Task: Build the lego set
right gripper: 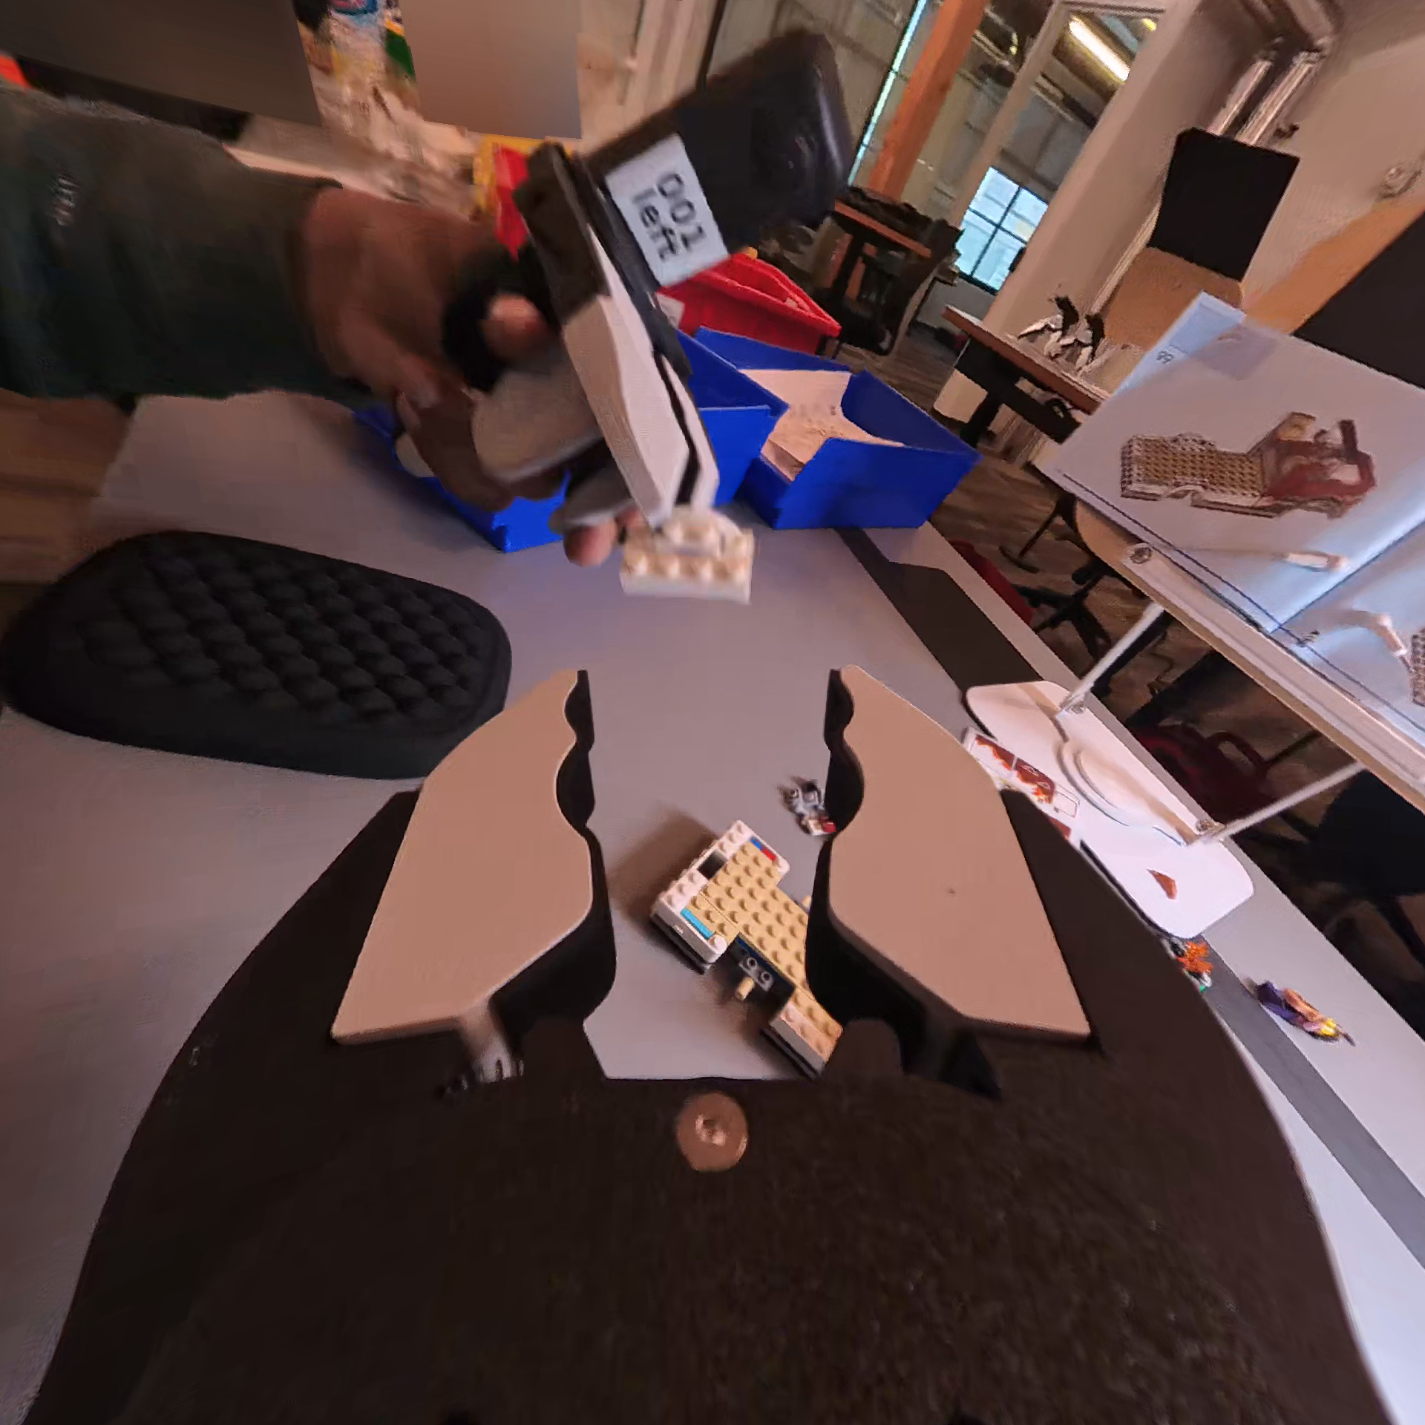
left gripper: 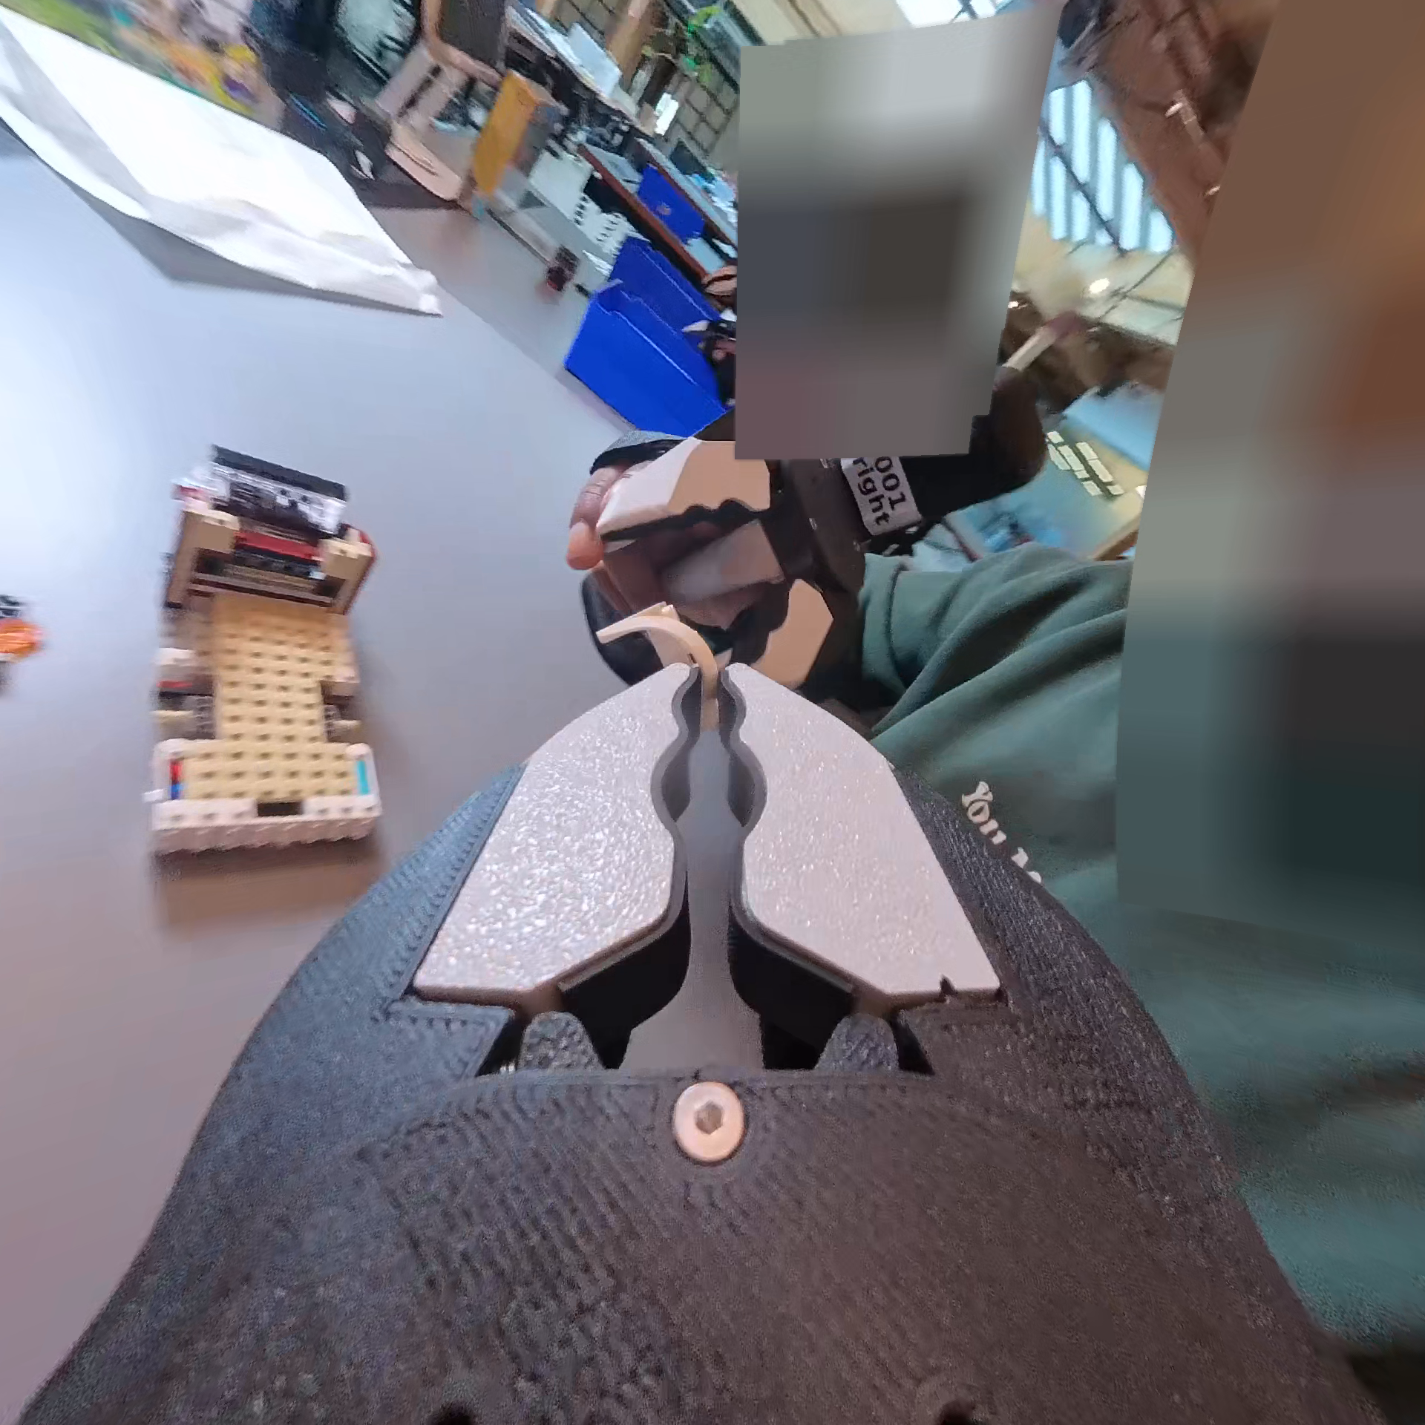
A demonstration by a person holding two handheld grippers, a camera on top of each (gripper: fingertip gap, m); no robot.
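Left wrist view, from the left: one small orange bit point(left gripper: 19, 636) at the edge of the grey table point(left gripper: 385, 463). Farther back, one white paper bag point(left gripper: 193, 170) lying flat. Next, one partly built lego model point(left gripper: 262, 663), tan studded deck and white front, resting on the table well apart from both claws. Then the left gripper point(left gripper: 709, 682), pressed together on one curved tan piece point(left gripper: 663, 636) held off the table. Just behind, the right gripper point(left gripper: 694, 540) in a hand.

Right wrist view, from the left: one black dimpled pad point(right gripper: 254, 655). Left gripper raised, with one small white studded assembly point(right gripper: 686, 559) at its tips. Behind, at least two blue bins point(right gripper: 864, 470) and one red bin point(right gripper: 740, 301). Right gripper point(right gripper: 705, 694) spread wide, pinching nothing, lego model on the table seen between its two fingers. One small clump of loose pieces point(right gripper: 810, 802) beside it. Rightward, one open instruction booklet point(right gripper: 1249, 432) on one white stand point(right gripper: 1110, 810). Two small colourful bits point(right gripper: 1303, 1010) near the table edge.
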